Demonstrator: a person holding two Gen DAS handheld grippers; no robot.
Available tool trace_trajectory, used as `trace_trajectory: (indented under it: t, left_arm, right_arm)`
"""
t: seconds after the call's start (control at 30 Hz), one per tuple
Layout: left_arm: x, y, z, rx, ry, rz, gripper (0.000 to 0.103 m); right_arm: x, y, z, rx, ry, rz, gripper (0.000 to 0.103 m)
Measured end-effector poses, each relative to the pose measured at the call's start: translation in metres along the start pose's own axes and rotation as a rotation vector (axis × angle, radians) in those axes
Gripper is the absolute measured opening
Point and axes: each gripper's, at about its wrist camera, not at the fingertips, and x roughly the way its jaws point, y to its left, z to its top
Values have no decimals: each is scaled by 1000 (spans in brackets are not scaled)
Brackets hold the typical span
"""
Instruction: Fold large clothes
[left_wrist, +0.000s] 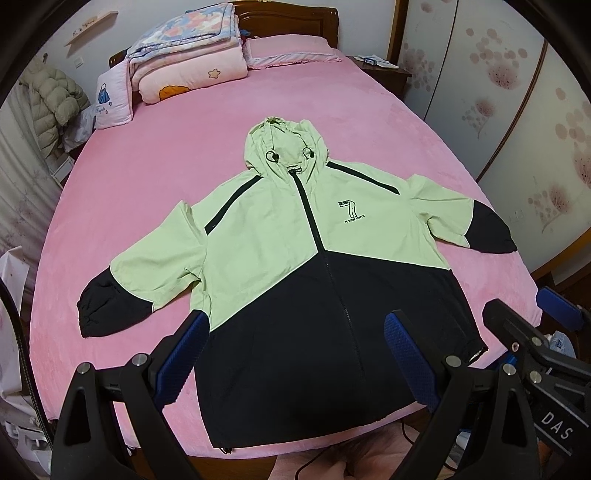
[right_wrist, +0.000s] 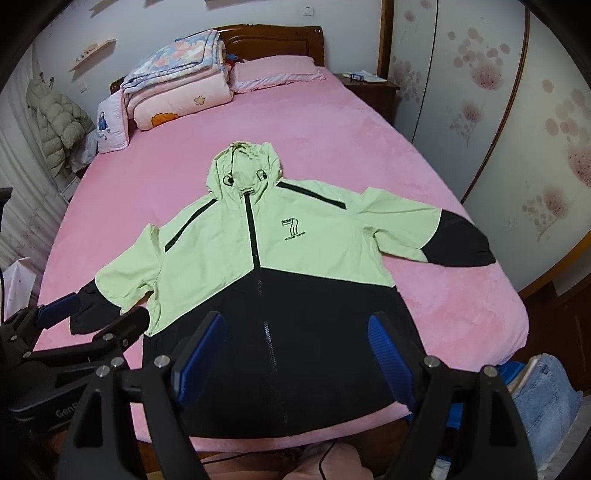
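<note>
A light green and black hooded jacket (left_wrist: 295, 240) lies flat and face up on the pink bed (left_wrist: 166, 166), zipped, sleeves spread to both sides, hood toward the headboard. It also shows in the right wrist view (right_wrist: 266, 258). My left gripper (left_wrist: 295, 358) is open and empty, held above the jacket's black hem. My right gripper (right_wrist: 295, 354) is open and empty, also above the hem. The right gripper shows at the right edge of the left wrist view (left_wrist: 532, 314), the left gripper at the left edge of the right wrist view (right_wrist: 96, 314).
Folded quilts (left_wrist: 188, 55) and a pink pillow (left_wrist: 291, 51) lie at the wooden headboard. A small cushion (left_wrist: 110, 96) leans at the bed's left. A nightstand (left_wrist: 384, 70) and a wardrobe (left_wrist: 498, 92) stand on the right. A puffy coat (left_wrist: 51, 103) hangs on the left.
</note>
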Motion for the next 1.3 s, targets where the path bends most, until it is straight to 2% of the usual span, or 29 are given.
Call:
trace_trajectory:
  t: [0.43,0.6,0.77,0.83,0.93,1.1,1.23,1.3]
  left_arm:
    - [-2,-6,8,5,-20,-9,95]
    - [-1,-12,13,6,-29,1,95]
    - [1,-19,24,-21,-43,20,95]
    - [0,-24,30,-38,-61,18,95]
    - [-3,-36,41,-70,-100,16,95]
    - [-8,-66,63,-103,-154,47,96]
    - [-9,-91,81,-107,-187,-7,95]
    - [-9,-107,90,-98,-200,18,95]
  right_arm:
    - [-2,-9,6,35,-19,1,95]
    - [-2,-11,8,34,-19,4,95]
    - [0,-24,16,36,-30,55,95]
    - [2,-32,23,24,-45,74,96]
    - [7,-42,33,-6,-54,109,103]
    - [10,-76,58,-41,-88,177,103]
    - [14,-107,75,-45,-114,215,103]
    - [18,-126,84,-43,-121,240,103]
